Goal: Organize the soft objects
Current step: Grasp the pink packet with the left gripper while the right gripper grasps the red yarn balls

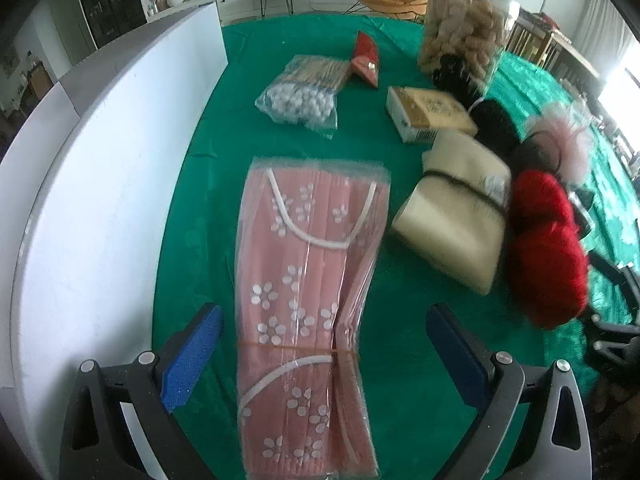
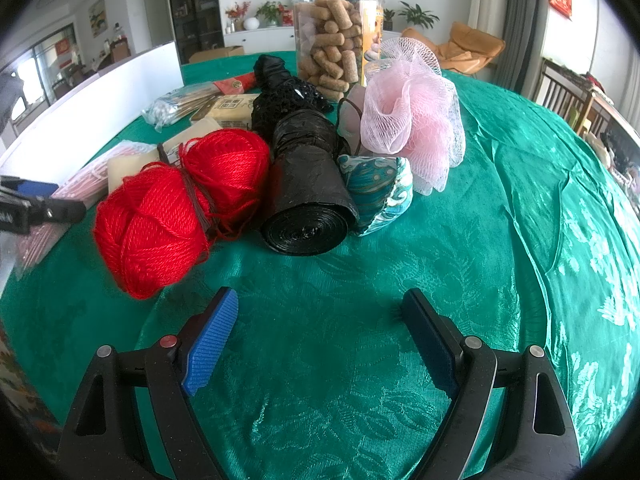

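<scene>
A white board [image 1: 100, 168] is seen standing along the left edge of the green tablecloth [image 2: 400, 360]. Just right of it, the left gripper [image 1: 324, 344] is held released, jaws wide apart on either side of a pack of pink flower-print face masks [image 1: 308, 300] in clear plastic; no pad is seen touching the pack. Farther away, a bag of cotton swabs [image 1: 300, 96] and a red packet [image 1: 366, 60] are laid near each other. Right of the masks, a cream bundle [image 1: 456, 216] tied with a dark band is placed, with a cardboard box [image 1: 428, 114] beyond it. Red yarn [image 2: 180, 208] is found touching a black roll of bin bags [image 2: 308, 196]. A teal patterned pouch [image 2: 380, 192] is tucked just beside the roll, and a pink mesh bath pouf [image 2: 412, 120] is set behind it. A clear jar of corks [image 2: 336, 36] is stood at the far side. The right gripper [image 2: 320, 336] is held released above bare cloth, near of the pile, grasping nothing.
</scene>
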A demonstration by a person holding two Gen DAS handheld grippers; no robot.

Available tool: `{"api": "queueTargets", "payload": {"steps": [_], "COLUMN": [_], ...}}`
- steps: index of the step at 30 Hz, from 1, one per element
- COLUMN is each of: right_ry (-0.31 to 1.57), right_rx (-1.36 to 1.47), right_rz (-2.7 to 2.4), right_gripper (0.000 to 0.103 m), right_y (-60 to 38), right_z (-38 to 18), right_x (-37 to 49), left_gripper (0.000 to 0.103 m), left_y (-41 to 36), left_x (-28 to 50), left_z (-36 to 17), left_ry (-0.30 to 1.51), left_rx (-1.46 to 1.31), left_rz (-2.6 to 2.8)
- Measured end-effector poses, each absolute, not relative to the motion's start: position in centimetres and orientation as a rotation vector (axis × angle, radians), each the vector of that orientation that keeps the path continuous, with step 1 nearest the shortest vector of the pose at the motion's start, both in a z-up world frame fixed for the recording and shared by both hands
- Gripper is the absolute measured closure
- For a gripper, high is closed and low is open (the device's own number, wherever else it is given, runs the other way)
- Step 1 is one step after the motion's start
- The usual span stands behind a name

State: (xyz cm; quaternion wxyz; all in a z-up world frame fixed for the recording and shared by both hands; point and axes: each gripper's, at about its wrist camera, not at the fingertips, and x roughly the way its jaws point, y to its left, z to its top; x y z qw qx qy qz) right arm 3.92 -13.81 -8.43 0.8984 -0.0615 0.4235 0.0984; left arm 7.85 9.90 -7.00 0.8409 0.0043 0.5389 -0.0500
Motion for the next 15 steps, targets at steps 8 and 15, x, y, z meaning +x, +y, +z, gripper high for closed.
{"api": "queueTargets", "payload": {"steps": [8,15], "right_ry": [0.876,0.883], "right_rx": [-0.128,-0.098], "right_rz": [0.203,0.226], "right_gripper": [0.016,0.016], "right_y": [-13.8,-14.1], "right_z": [-8.4,-8.2], "right_x": [3.9,4.2], "left_gripper": [0.003,0.013], "left_y": [12.4,9.5], "left_x": [9.1,8.8], "left_z": [-3.7,-7.6], "left_ry": [1.082,1.175], "left_rx": [-0.136,0.107], "left_rz": [-0.152,-0.102]}}
